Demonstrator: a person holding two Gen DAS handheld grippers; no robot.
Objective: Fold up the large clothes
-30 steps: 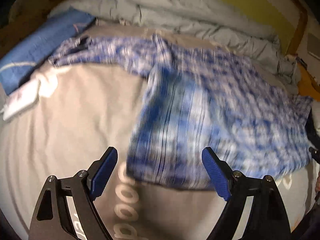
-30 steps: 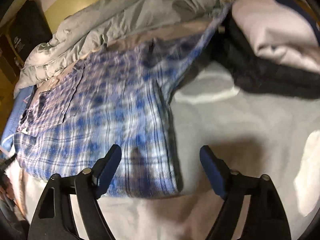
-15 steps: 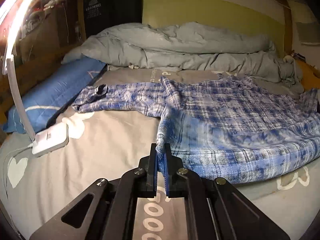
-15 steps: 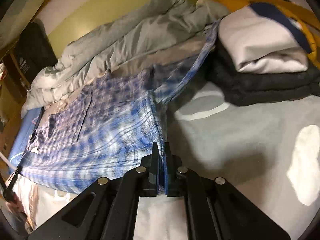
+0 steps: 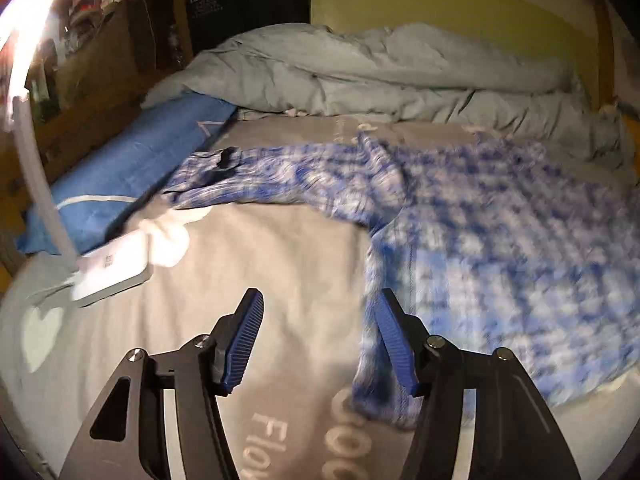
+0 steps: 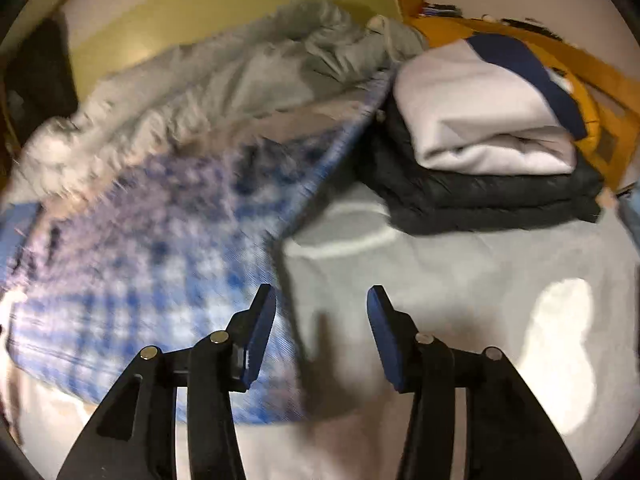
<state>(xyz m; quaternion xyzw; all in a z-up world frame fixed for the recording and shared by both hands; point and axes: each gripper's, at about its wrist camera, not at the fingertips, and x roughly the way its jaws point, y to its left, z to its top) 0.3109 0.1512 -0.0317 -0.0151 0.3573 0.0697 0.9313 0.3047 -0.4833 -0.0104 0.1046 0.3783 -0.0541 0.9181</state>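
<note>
A blue and white plaid shirt point(image 5: 500, 260) lies spread on the grey bed sheet point(image 5: 260, 260), one sleeve stretched out to the left. My left gripper point(image 5: 320, 340) hangs over the shirt's near left corner. Its jaws are opening, and the loose corner drops along the inside of the right pad point(image 5: 394, 344) without being pinched. In the right wrist view the shirt point(image 6: 140, 260) fills the left half, blurred. My right gripper point(image 6: 322, 336) is at its near right edge with its jaws opening. The cloth lies beside and under the left pad point(image 6: 260, 336), and only bare sheet shows between the pads.
A crumpled grey duvet point(image 5: 400, 76) is bunched along the yellow-green headboard. A blue pillow point(image 5: 132, 176) and a white lamp base point(image 5: 112, 272) sit at the left. A stack of folded clothes, white point(image 6: 480, 112) on dark point(image 6: 480, 196), stands right of the shirt.
Both grippers went from open over the shirt's near hem to shut on its corners, and now they have opened again and let the cloth go. The shirt is blurred from moving.
</note>
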